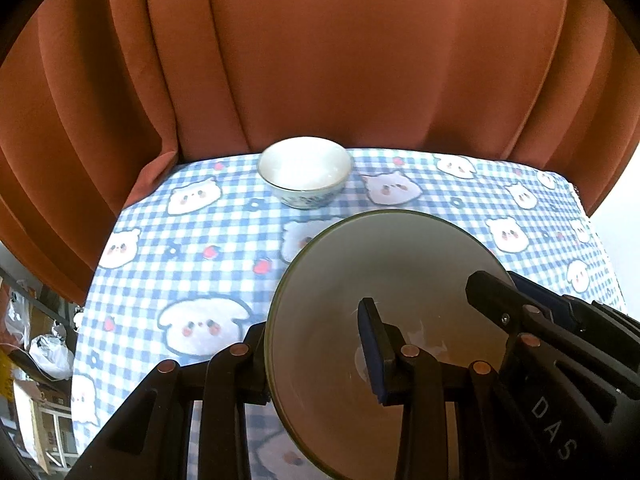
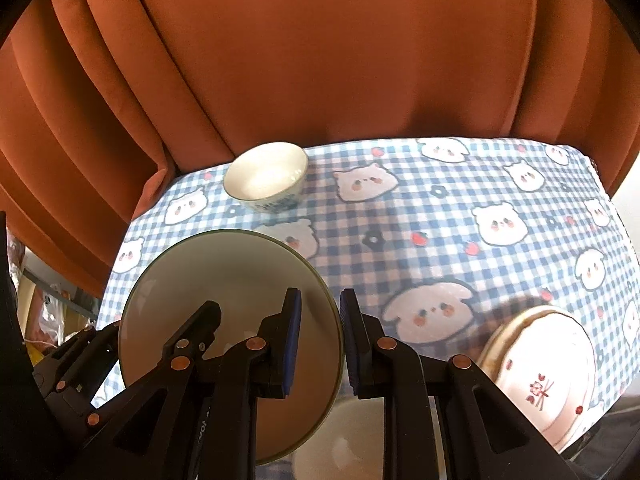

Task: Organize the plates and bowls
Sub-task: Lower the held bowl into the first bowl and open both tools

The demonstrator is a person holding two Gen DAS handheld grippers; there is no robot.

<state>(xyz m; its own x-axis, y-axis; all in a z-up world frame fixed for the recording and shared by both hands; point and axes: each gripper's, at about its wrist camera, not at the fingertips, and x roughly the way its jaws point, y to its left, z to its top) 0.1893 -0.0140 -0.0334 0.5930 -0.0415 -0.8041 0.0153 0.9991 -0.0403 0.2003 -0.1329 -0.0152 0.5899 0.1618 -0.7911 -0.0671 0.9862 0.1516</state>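
A large pale plate (image 1: 384, 264) with a green rim hangs tilted above the checked tablecloth (image 1: 168, 248), carried by both grippers. My left gripper (image 1: 312, 332) is shut on its left rim, one finger inside the dish and one outside. My right gripper (image 2: 320, 304) is shut on the plate's (image 2: 224, 280) right rim; one of its fingers (image 1: 492, 292) also shows in the left wrist view. A small white bowl (image 1: 304, 172) with a blue pattern outside stands alone at the table's far edge, also seen in the right wrist view (image 2: 266, 176).
A stack of pink-rimmed plates (image 2: 540, 380) with red marks sits at the table's near right. Something pale and round (image 2: 352, 440) lies below the right gripper. An orange curtain (image 1: 360, 60) hangs close behind the table. Boxes and bags (image 1: 44, 360) clutter the floor at left.
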